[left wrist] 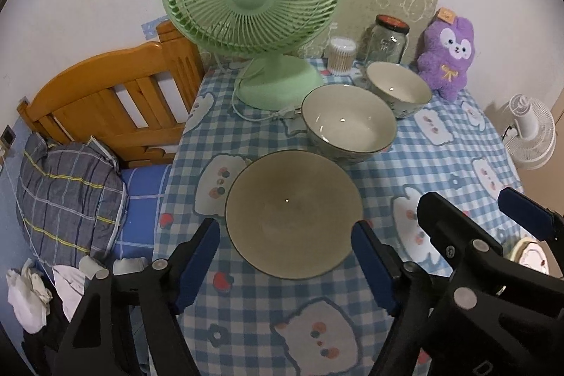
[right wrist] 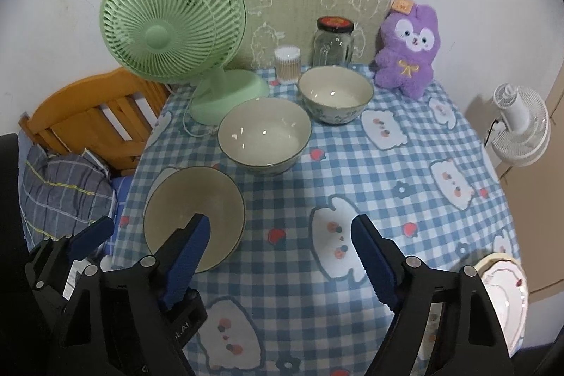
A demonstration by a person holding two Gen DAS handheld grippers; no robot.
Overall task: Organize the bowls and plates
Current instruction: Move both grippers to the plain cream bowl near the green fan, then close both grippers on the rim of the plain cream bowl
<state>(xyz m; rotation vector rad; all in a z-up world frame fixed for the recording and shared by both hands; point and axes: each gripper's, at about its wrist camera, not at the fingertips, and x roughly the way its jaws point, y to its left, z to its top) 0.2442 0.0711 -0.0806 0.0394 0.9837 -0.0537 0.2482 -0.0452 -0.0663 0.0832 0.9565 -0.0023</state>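
- Bowls: three sit apart on the table (right wrist: pixel 405 178): near bowl (left wrist: pixel 294 214), middle bowl (left wrist: pixel 349 122), far bowl (left wrist: pixel 398 87); nothing stacked yet.
- Plate (right wrist: pixel 502 291) lies alone at the table's right edge.
- Left hand-held gripper (left wrist: pixel 285 263) spread, straddling near bowl, not touching.
- Right hand-held gripper (right wrist: pixel 282 256) spread, empty, above cloth.

A green fan (right wrist: pixel 169 23) is standing at the table's (right wrist: pixel 405 171) back left corner, its cord (right wrist: pixel 188 125) trailing on the checked cloth. Along the back edge, a tub of cotton swabs (right wrist: pixel 287 62) is sitting beside a lidded glass jar (right wrist: pixel 333 41). A purple plush toy (right wrist: pixel 407 48) is sitting at the back right corner. A white fan (right wrist: pixel 518 125) is standing beyond the right edge, a wooden bed frame (left wrist: pixel 105 101) and a pillow (left wrist: pixel 67 196) past the left.
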